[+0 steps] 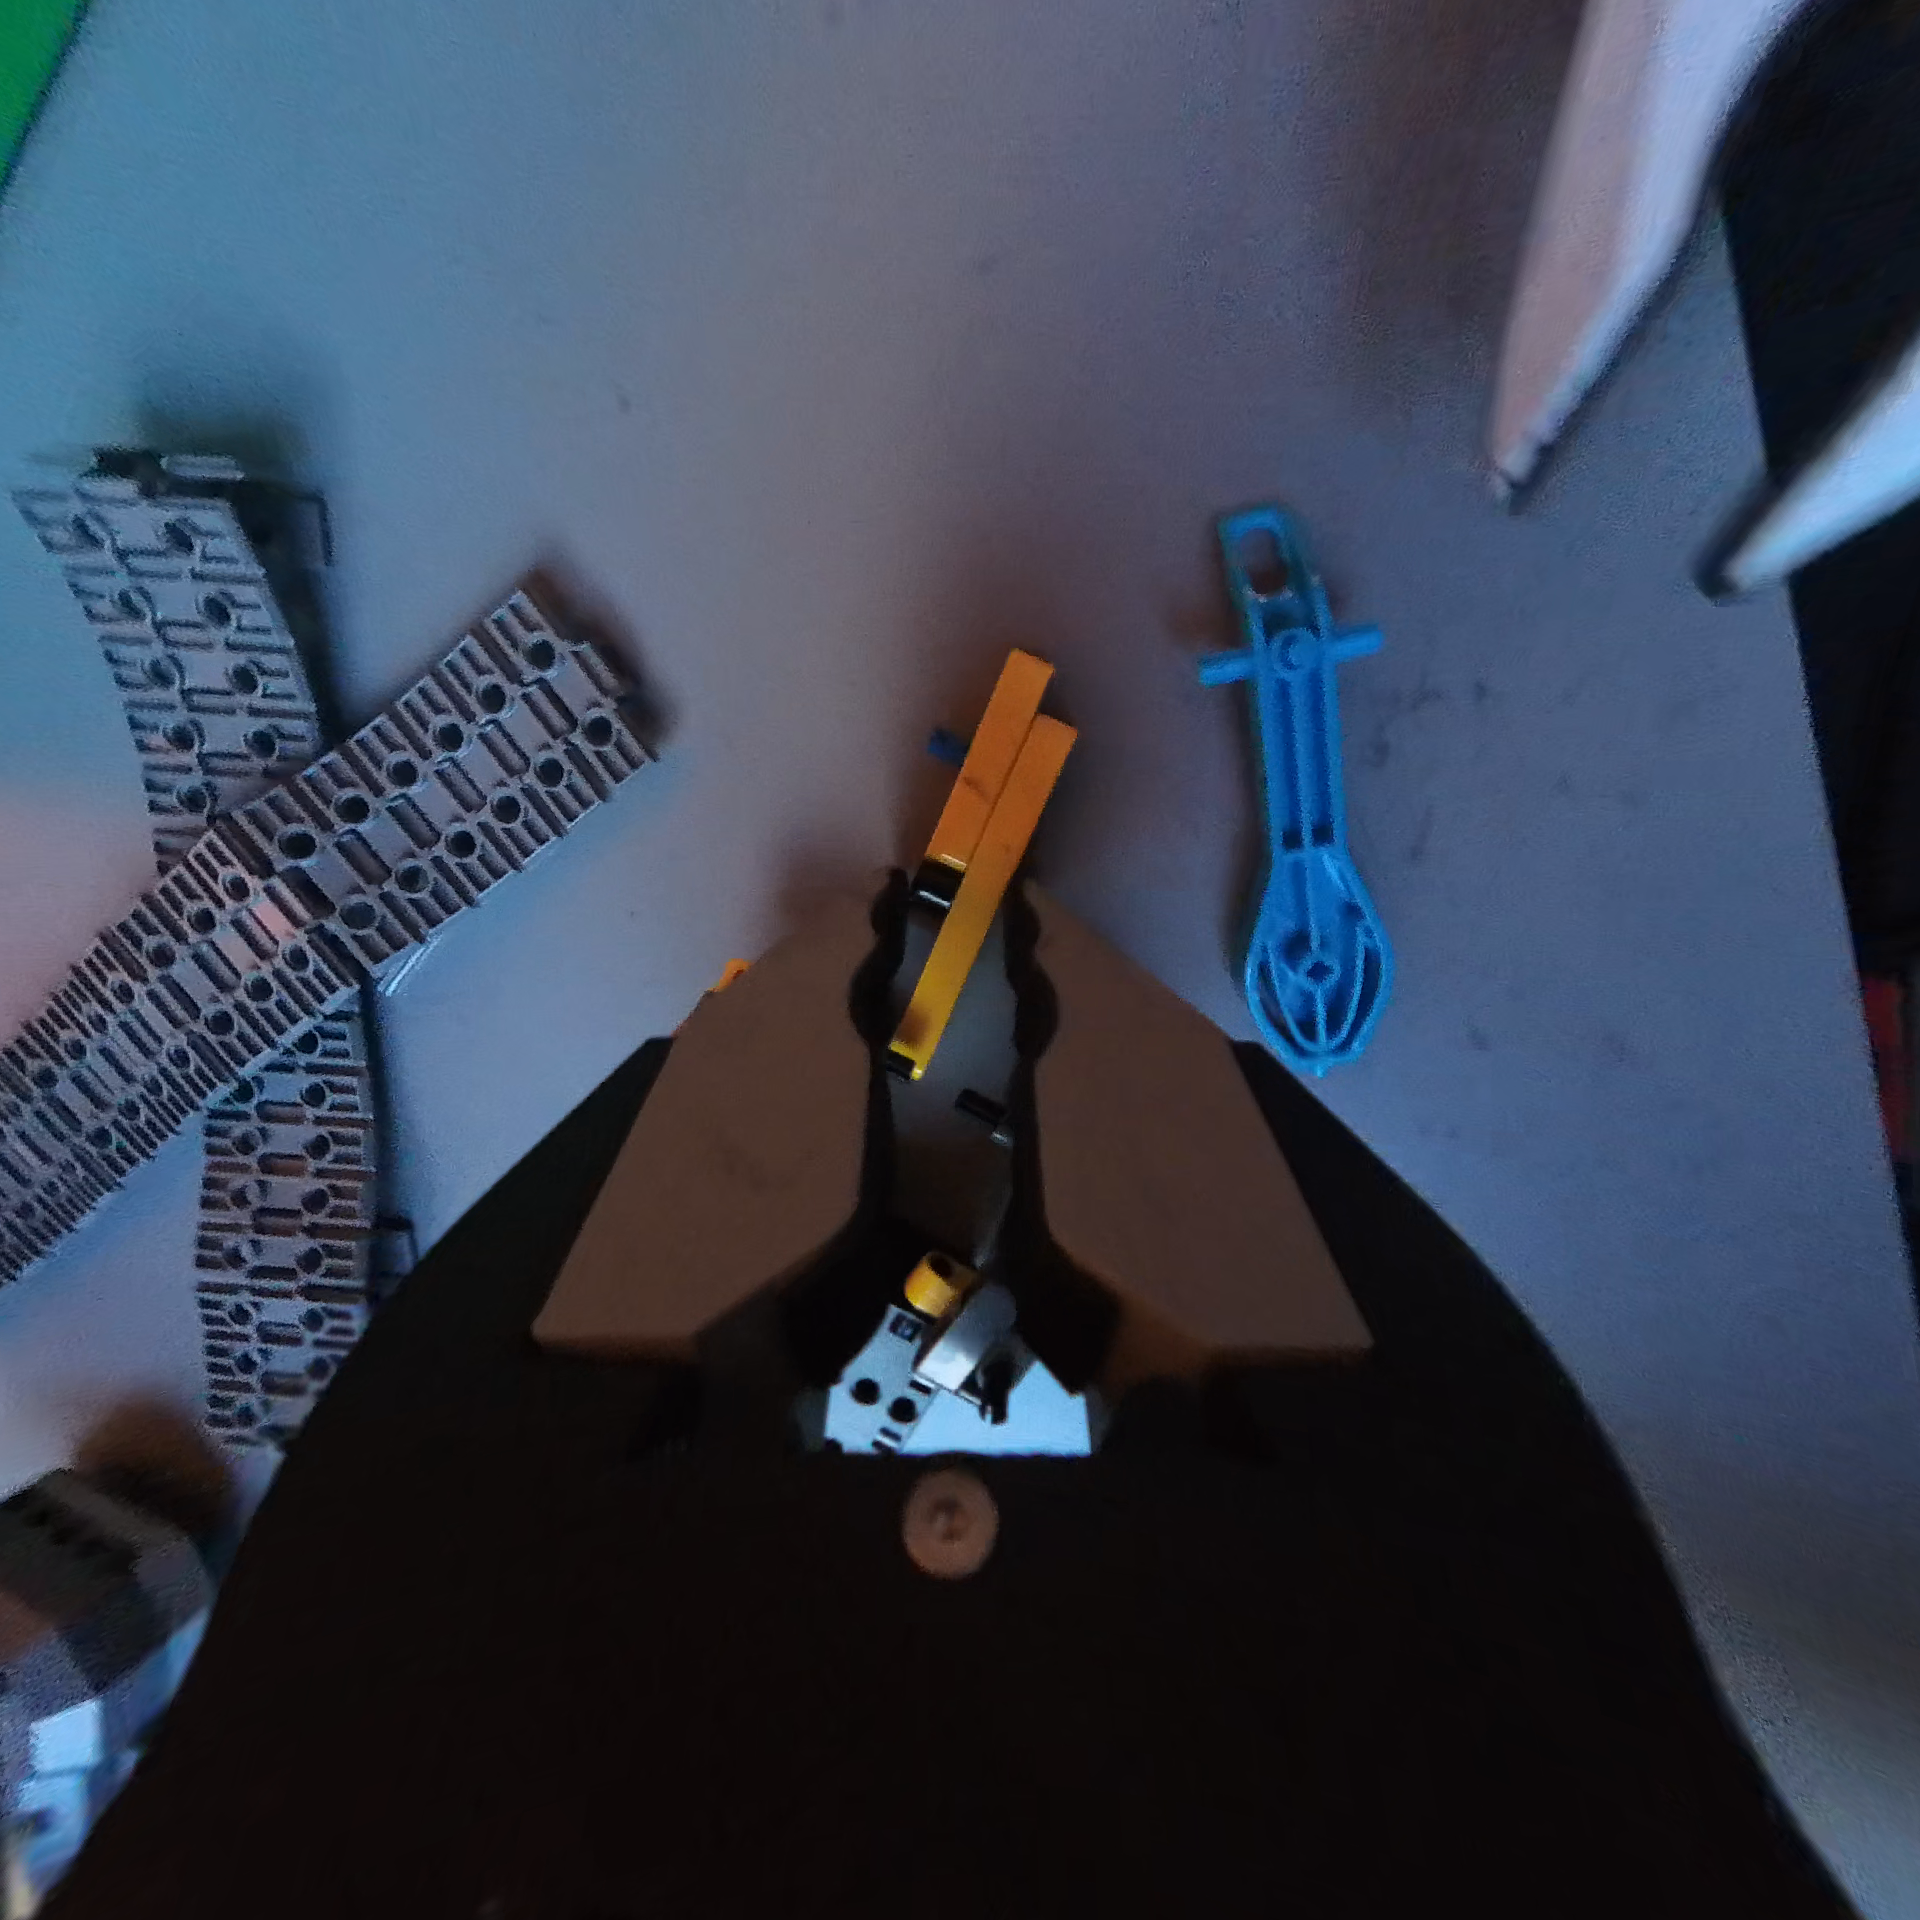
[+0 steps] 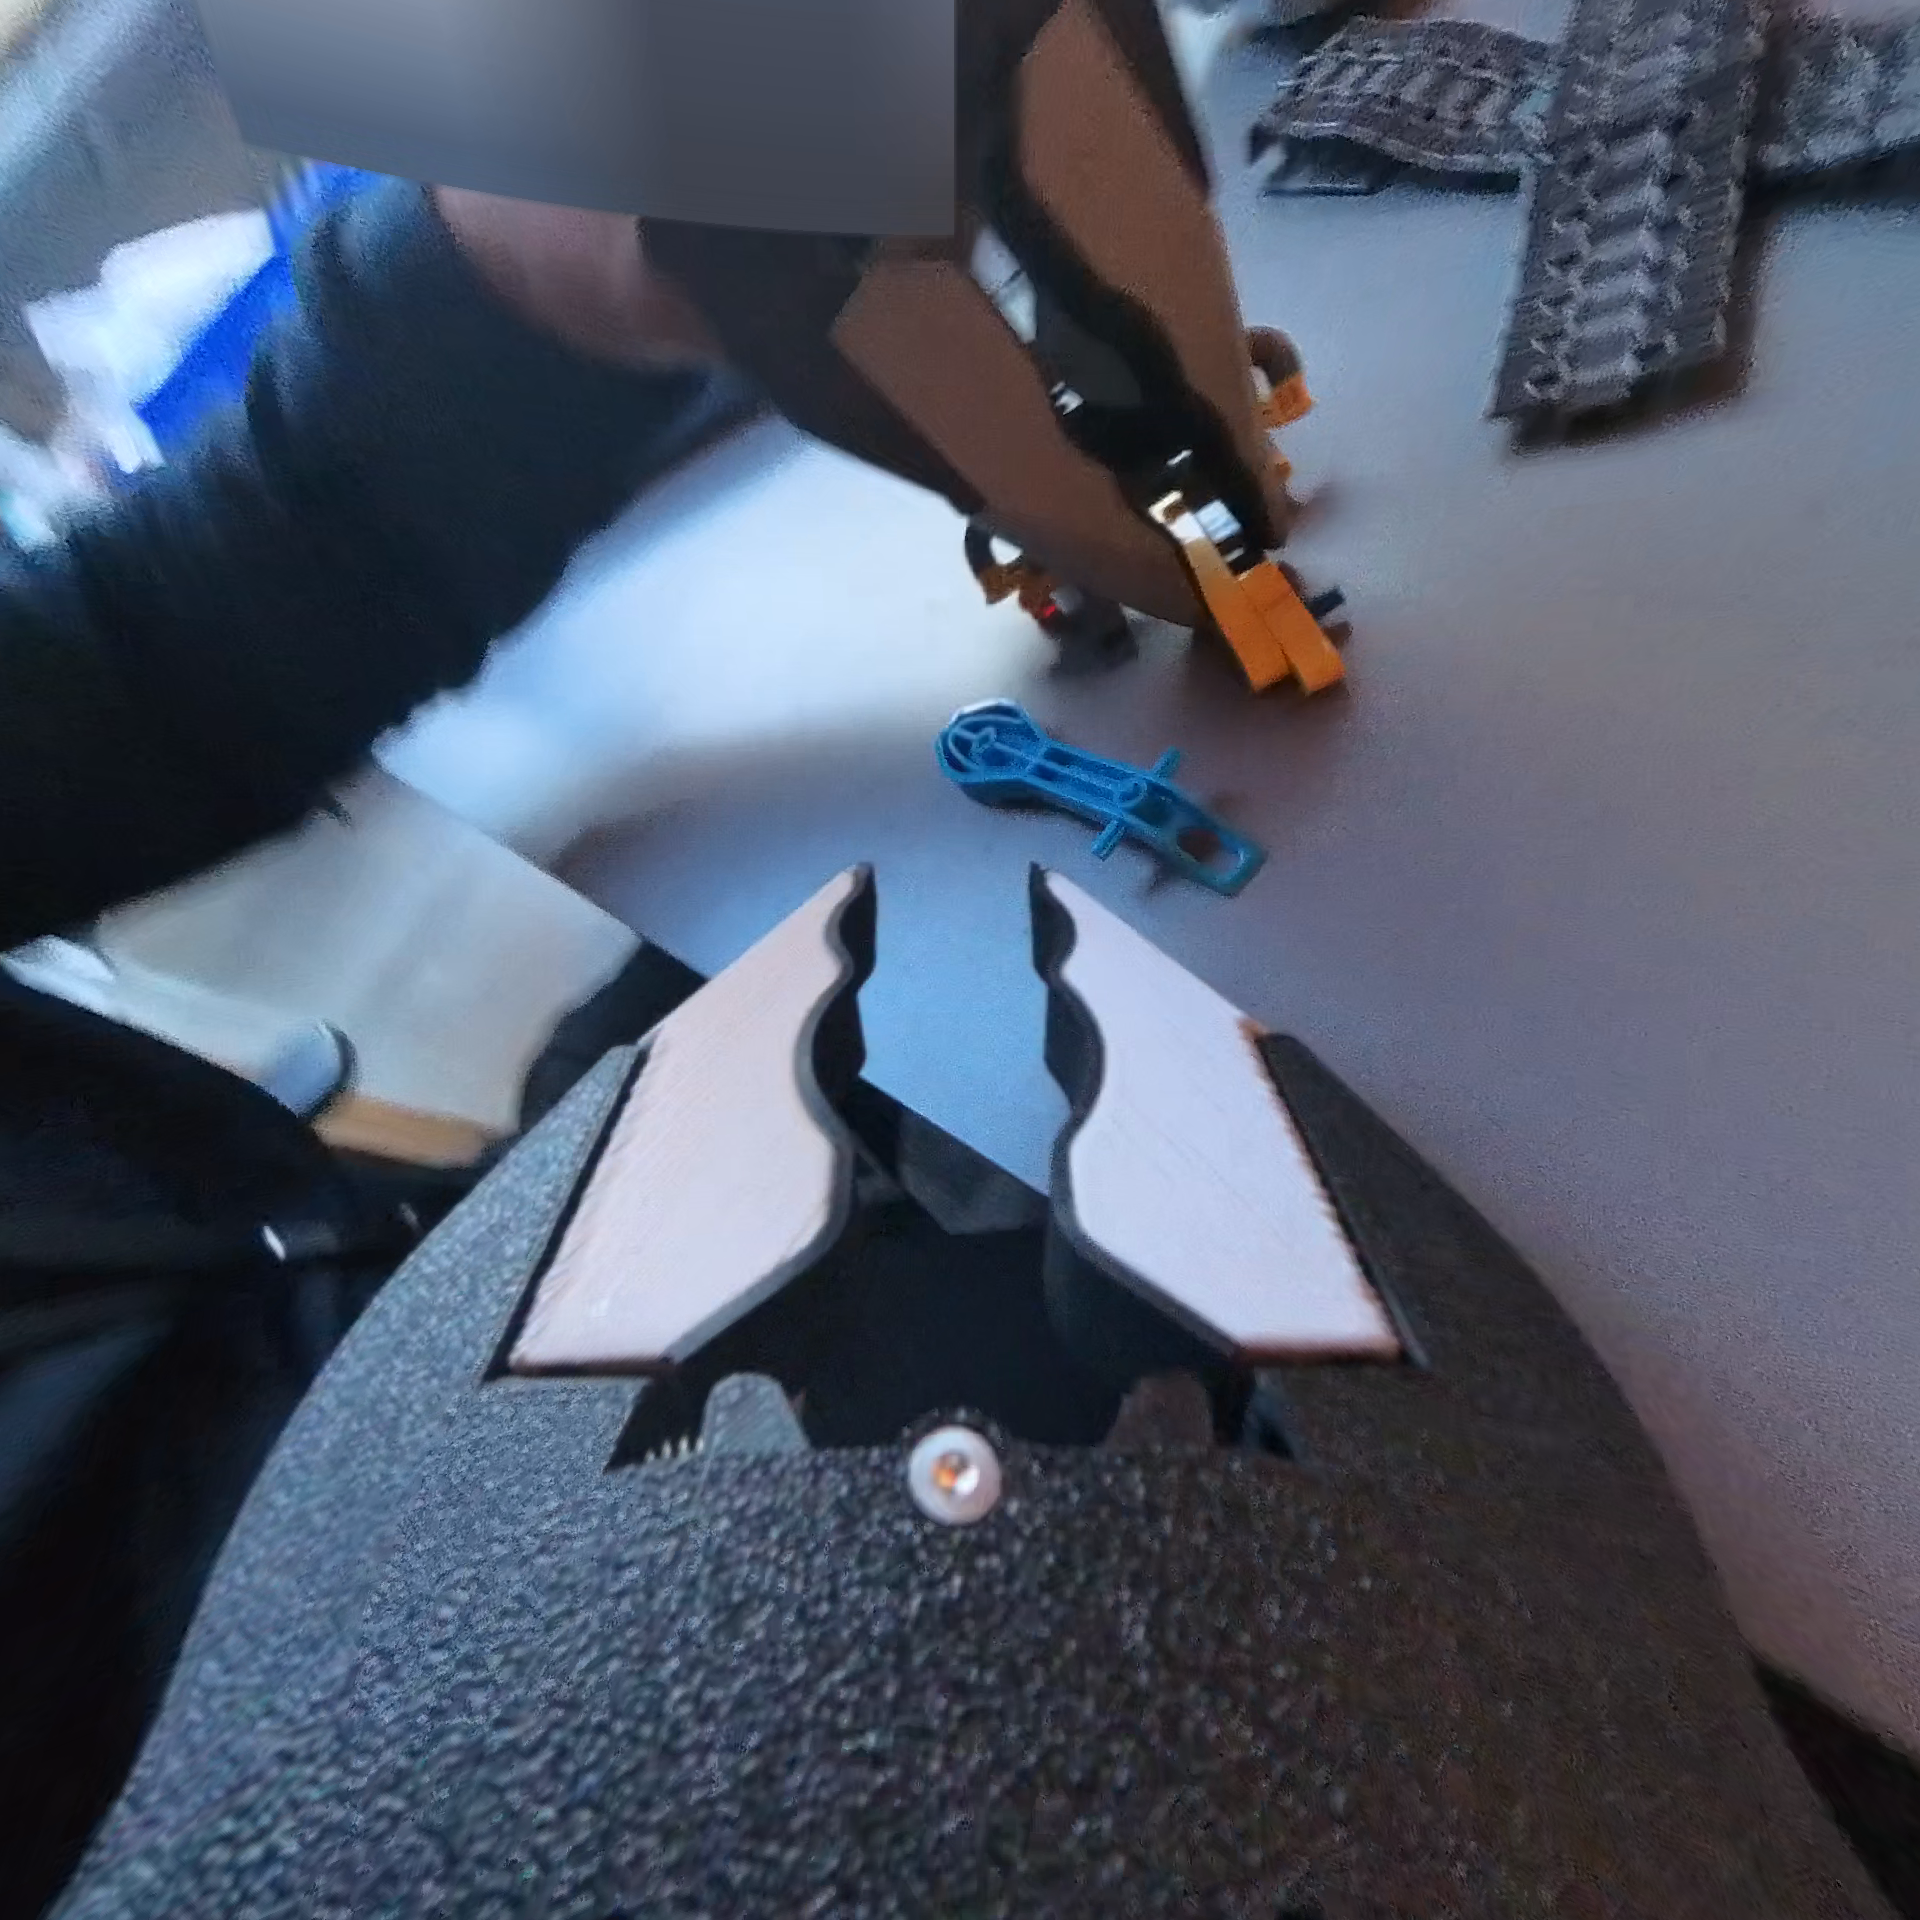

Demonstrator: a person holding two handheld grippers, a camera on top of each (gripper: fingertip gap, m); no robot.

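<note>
— Grey tabletop [image 1: 935, 364], dim light. Two grey track strips [image 1: 312, 862] crossed at nine o'clock of the left gripper [image 1: 956, 894], which pinches a yellow brick assembly [image 1: 987, 831], its beams poking out toward twelve.

— Risky?

— It could twist loose; the grip looks off-centre. The right gripper [image 2: 951, 883] is spread, empty, with the blue plastic tool [image 2: 1091, 795] lying just beyond at one o'clock.

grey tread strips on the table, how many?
3 visible: one diagonal tread strip crossing on top, one behind it, one below. The lower two may be a single piece.
</note>
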